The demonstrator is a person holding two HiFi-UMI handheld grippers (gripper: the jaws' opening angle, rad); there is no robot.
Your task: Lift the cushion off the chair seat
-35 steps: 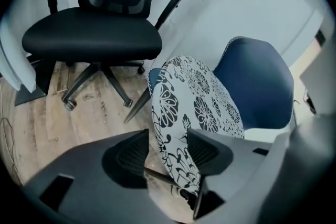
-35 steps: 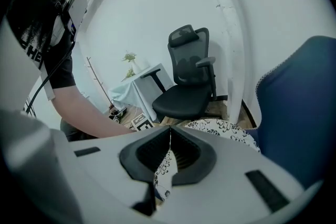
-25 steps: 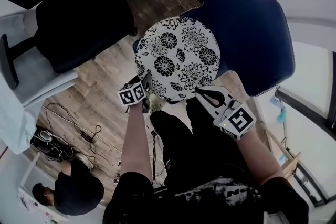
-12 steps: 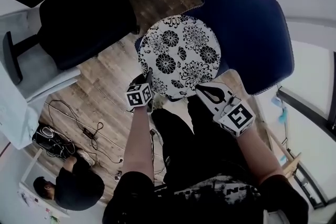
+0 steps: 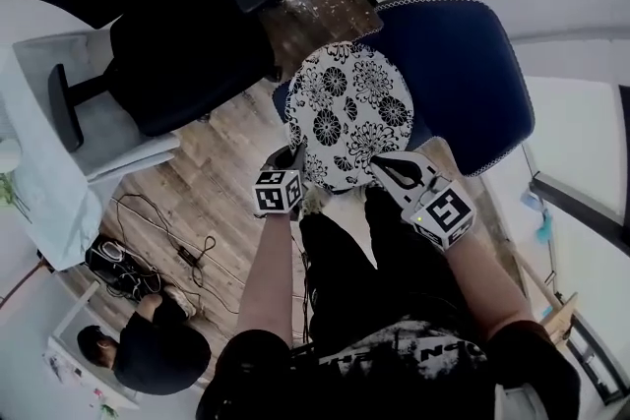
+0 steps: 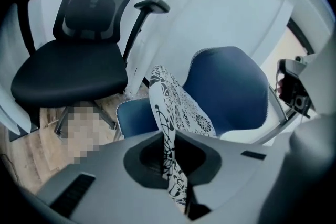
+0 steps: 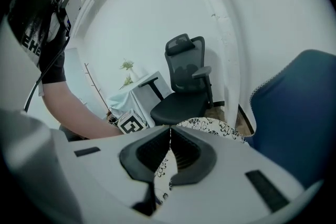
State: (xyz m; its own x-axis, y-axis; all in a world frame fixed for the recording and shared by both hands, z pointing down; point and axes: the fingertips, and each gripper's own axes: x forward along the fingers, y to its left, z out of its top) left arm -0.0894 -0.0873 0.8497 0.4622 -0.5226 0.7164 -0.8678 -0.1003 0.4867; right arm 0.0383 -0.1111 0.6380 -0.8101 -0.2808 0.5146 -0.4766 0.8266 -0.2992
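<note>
The round white cushion (image 5: 349, 113) with black flowers hangs tilted over the blue chair (image 5: 463, 74), its near edge held at both sides. My left gripper (image 5: 293, 155) grips the near-left rim. In the left gripper view the cushion (image 6: 176, 107) stands edge-on between the jaws of the left gripper (image 6: 167, 144), which are closing and press on the fabric. My right gripper (image 5: 379, 170) pinches the near-right rim. In the right gripper view the jaws of the right gripper (image 7: 170, 139) meet on a thin fold, and the cushion (image 7: 210, 126) spreads out beyond them.
A black office chair (image 5: 187, 44) stands left of the blue one. A table with a pale cloth (image 5: 49, 192) is at far left, with cables (image 5: 148, 251) on the wooden floor. Another person (image 5: 148, 349) crouches at bottom left. A white wall runs behind the chairs.
My left gripper has shut on the cushion's rim and risen, so that side of the cushion has come up and tilted. The right gripper has lifted slightly with its edge.
</note>
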